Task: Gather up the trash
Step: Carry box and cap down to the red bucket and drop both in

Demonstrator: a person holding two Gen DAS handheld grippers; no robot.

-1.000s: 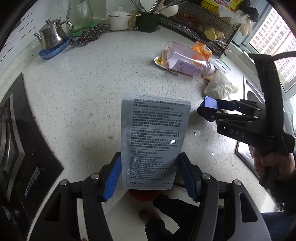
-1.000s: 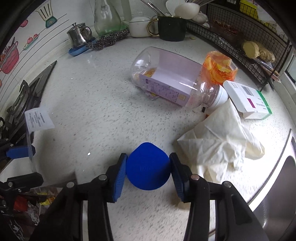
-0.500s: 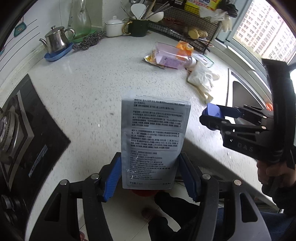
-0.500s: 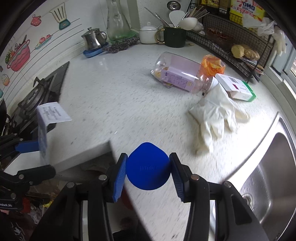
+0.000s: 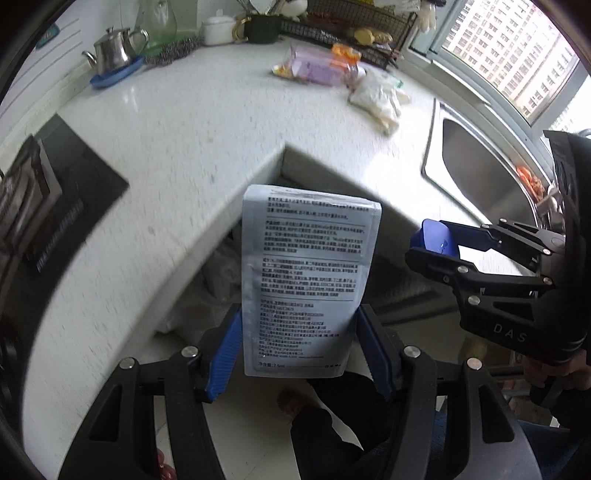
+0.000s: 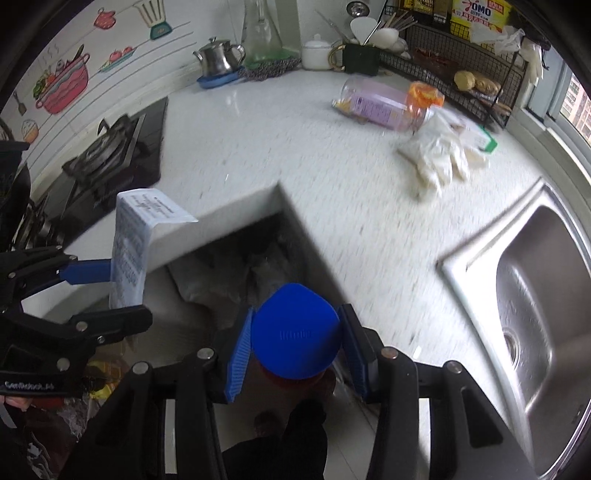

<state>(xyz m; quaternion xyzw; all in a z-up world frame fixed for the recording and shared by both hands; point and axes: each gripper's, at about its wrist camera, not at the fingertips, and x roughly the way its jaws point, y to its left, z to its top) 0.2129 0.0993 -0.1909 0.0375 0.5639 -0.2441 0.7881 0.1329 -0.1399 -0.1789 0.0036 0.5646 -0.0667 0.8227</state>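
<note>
step: carrying trash off the counter (image 6: 332, 206); looks like both pieces are headed for a bin; can't see one tho
left gripper (image 5: 299, 347): clamped on grey sachet (image 5: 308, 280), just past counter's inner corner
right gripper (image 6: 295, 345): clamped on blue cap (image 6: 295, 332), over the gap below counter's edge
next: prob find the bin, then let go
left cam only: sachet's printed face
right cam only: stove (image 6: 107, 155)
still on counter: bottle (image 6: 380, 105), glove (image 6: 436, 155)

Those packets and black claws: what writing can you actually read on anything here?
"OMO" on the yellow box on the wire rack.
"DAS" on the right claw.
White lettering on the left claw body: too blurred.
Grey sachet: dense small print, unreadable.
Blue cap: embossed word, unreadable.
</note>
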